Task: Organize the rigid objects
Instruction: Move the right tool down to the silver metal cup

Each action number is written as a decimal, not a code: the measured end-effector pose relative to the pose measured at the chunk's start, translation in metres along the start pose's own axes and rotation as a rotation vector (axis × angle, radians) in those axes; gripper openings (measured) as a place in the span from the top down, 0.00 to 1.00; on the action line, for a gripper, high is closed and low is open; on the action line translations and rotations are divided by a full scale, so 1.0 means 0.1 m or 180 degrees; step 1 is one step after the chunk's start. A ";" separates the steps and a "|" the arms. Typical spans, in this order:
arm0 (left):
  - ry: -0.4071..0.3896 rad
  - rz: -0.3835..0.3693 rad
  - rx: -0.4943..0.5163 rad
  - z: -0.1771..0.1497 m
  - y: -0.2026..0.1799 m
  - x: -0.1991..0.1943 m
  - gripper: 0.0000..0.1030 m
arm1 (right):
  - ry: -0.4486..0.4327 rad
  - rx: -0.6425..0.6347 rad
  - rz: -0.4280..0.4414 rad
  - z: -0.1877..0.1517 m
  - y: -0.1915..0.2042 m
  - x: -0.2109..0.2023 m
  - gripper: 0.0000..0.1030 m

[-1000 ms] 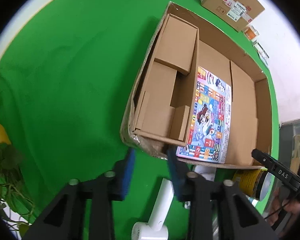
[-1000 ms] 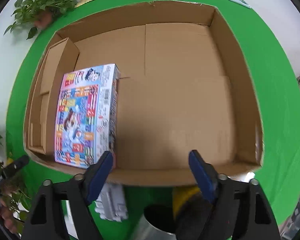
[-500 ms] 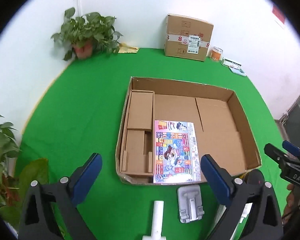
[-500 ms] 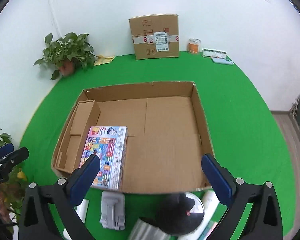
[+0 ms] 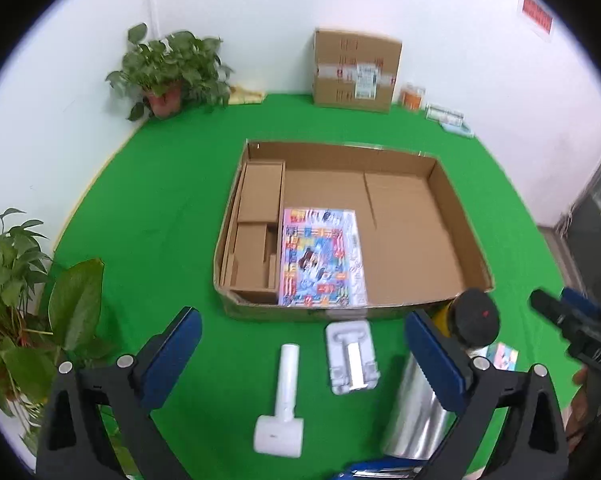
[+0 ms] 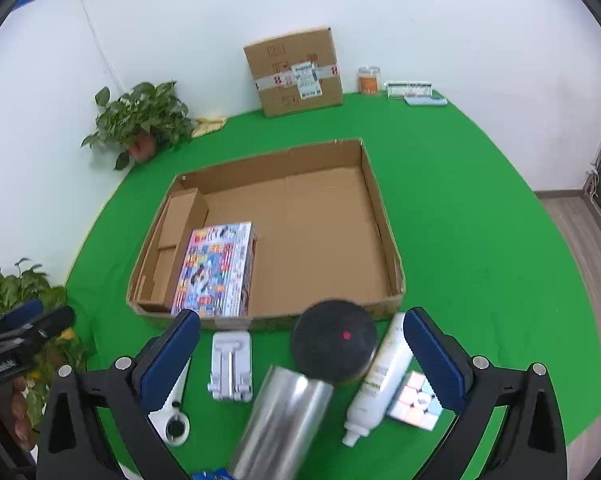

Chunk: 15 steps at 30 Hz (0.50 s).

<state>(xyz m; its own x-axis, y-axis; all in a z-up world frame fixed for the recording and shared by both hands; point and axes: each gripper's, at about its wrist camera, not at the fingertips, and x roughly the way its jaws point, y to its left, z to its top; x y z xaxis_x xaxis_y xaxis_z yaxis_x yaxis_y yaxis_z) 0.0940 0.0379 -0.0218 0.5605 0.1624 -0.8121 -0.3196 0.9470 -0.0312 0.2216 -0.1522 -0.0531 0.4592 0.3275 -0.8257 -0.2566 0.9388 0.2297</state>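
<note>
A shallow open cardboard box point(image 5: 456, 216) point(image 6: 384, 224) lies on the green mat. Inside it, a colourful game box point(image 5: 320, 258) point(image 6: 216, 270) lies flat beside a brown cardboard insert point(image 5: 256, 220) point(image 6: 176, 224). In front of the box lie a white handheld device point(image 5: 282, 396), a white folding stand point(image 5: 350, 358) point(image 6: 230, 364), a shiny metal cylinder point(image 5: 416, 412) point(image 6: 282, 420), a black-lidded yellow can point(image 5: 474, 318) point(image 6: 332, 344), a white bottle point(image 6: 380, 376) and a pastel cube point(image 6: 414, 400). My left gripper point(image 5: 300, 356) and right gripper point(image 6: 300, 354) hover above these, both open and empty.
A sealed cardboard parcel point(image 5: 356, 70) point(image 6: 296, 72), an orange jar point(image 6: 369, 80) and small flat packs point(image 6: 416, 94) stand by the far wall. Potted plants point(image 5: 168, 68) point(image 6: 140, 124) sit at the back left, more leaves point(image 5: 24, 280) at the near left.
Both grippers have opened wide and lifted back away from the box, so the whole box and the objects in front of it have come into view.
</note>
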 end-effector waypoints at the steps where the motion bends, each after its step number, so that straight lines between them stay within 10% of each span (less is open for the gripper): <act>1: 0.0058 -0.0031 -0.0001 -0.01 -0.01 0.02 0.02 | 0.0022 0.0012 -0.0017 -0.04 -0.01 -0.02 0.01; 15: 0.0925 -0.0581 -0.0068 -0.49 0.34 0.50 0.02 | 0.1405 0.0539 0.0123 -1.07 0.14 0.79 0.03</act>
<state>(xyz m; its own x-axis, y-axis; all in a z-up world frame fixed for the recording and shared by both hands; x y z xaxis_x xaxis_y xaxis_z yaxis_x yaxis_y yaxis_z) 0.0739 0.0649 -0.0918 0.3697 -0.0980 -0.9240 -0.2516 0.9467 -0.2011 0.1638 -0.1244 -0.1704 0.0373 0.3204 -0.9465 -0.1072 0.9430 0.3150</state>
